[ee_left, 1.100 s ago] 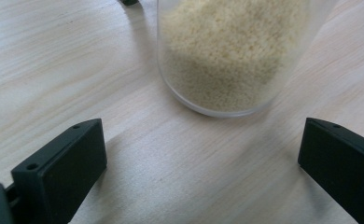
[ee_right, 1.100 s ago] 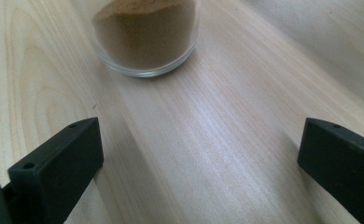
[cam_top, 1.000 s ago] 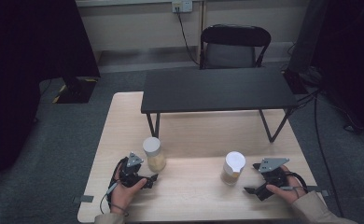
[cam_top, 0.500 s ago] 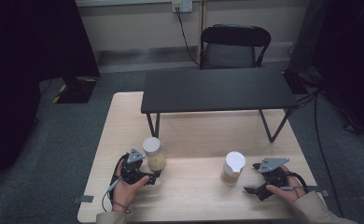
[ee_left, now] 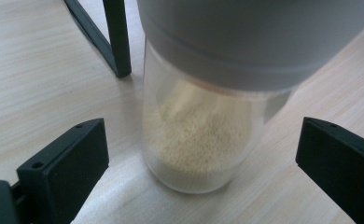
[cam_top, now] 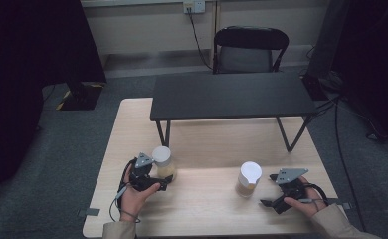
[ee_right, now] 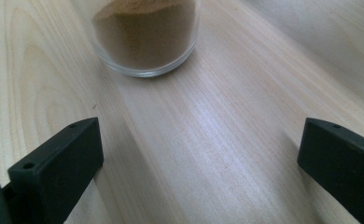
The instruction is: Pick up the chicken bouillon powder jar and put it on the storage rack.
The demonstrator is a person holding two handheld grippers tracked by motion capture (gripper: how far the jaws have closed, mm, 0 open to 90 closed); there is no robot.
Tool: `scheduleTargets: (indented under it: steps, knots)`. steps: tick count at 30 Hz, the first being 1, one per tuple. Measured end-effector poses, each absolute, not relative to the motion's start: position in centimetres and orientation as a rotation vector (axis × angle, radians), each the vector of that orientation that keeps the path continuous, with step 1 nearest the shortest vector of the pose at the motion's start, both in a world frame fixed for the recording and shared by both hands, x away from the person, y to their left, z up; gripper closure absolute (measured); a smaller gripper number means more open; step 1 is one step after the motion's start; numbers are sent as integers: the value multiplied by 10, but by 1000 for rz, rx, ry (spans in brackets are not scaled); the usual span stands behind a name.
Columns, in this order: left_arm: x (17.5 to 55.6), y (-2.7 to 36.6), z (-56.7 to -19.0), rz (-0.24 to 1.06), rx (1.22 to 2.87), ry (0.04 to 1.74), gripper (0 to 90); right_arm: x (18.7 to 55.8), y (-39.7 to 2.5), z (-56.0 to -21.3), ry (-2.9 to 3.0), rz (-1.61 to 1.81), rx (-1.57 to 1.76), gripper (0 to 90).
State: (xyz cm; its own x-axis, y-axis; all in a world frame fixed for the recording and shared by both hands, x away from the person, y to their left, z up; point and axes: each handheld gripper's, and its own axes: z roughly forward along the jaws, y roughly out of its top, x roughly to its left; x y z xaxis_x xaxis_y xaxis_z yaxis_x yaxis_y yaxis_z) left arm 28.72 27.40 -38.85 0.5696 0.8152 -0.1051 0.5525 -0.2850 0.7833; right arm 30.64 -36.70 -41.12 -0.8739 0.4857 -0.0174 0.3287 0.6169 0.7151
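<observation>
Your left gripper (cam_top: 154, 183) sits low on the light wood table (cam_top: 202, 209) with its jaws spread wide. In the left gripper view the pale-grain jar (ee_left: 203, 140) stands straight ahead of them, close in, centred between the two black jaws but not touching either one. There's clear table showing on both sides of the glass. The jar is upright, with a grey lid on top (it looks white from the high view), and cream-coloured granules fill roughly the lower half. Just past the jar, off toward your left jaw, a thin black leg (ee_left: 117, 37) of the small dark bench (cam_top: 232, 94) comes down onto the wood.

Your right gripper (cam_top: 274, 200) is also wide open — nothing is between the jaws except bare wood grain. The brown-powder jar (ee_right: 147, 35) is farther out in front of it and off toward the left jaw side, well apart from both tips. In the right gripper view you only get its bottom half, clear glass packed with brown powder. From the high view it's upright with a white lid, standing just beyond the jaw tips.

Both your hands are wrapped around the gripper bodies near your edge of the table, with the two jars between them — each jar by its own gripper. A black chair (cam_top: 251, 47) stands beyond the bench.
</observation>
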Motion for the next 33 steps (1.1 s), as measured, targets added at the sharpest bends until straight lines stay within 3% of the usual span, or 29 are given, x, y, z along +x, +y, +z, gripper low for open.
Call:
scheduleTargets:
  steps: [16,33]
  knots:
    - [295,269,-375,407,1962,1085,36,306,-367,-411,2632,1101,672,0]
    - [304,265,-371,405,1958,1062,191,306,-367,-411,2632,1101,672,0]
